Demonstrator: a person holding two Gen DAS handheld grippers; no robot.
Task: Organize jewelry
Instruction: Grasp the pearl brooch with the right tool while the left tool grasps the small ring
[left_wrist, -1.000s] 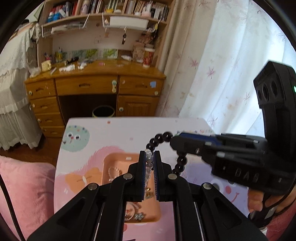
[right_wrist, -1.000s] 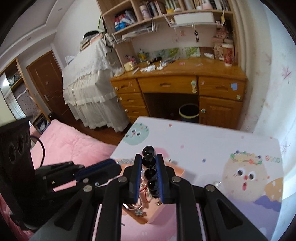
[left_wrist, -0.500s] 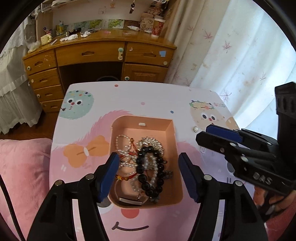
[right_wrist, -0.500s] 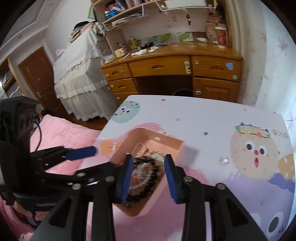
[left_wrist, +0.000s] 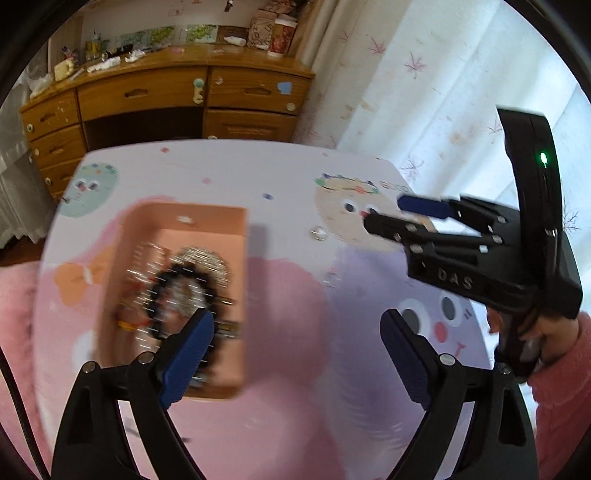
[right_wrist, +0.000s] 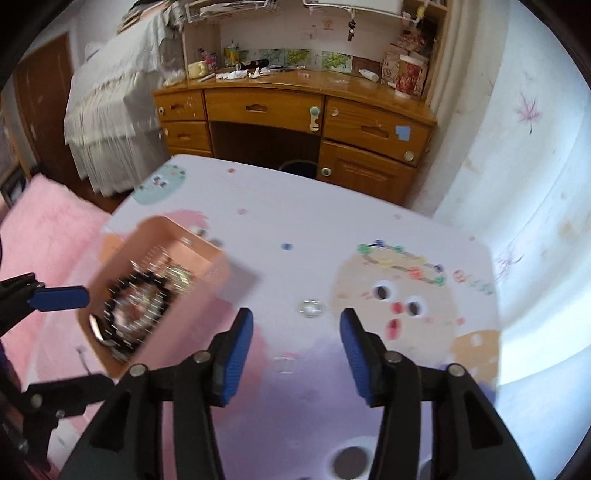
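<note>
Two grippers are seen over a table (right_wrist: 369, 229) with cartoon faces printed on its pink and purple top. A peach-pink box (left_wrist: 225, 225) sits at the left of the table in both views. A heap of jewelry (left_wrist: 184, 284) is piled inside it. A ring of round black beads (left_wrist: 173, 277) lies on top, and shiny silver chains and pale beads are tangled beneath it. The heap is blurred, so small parts cannot be told apart.

A small clear ring (right_wrist: 311, 308) lies alone on the table, well apart from the box, beside a round cartoon face.

The left gripper (left_wrist: 295, 332) is held low in its own view. Its blue jaws are spread wide and are opening, and nothing is held between them. The right gripper (right_wrist: 295, 332) is pointed at the bare table just below the small ring. Its jaws are partly spread and are opening, with nothing between them. A hand (left_wrist: 554, 336) in a pink sleeve is seen at the right edge of the left view.
</note>
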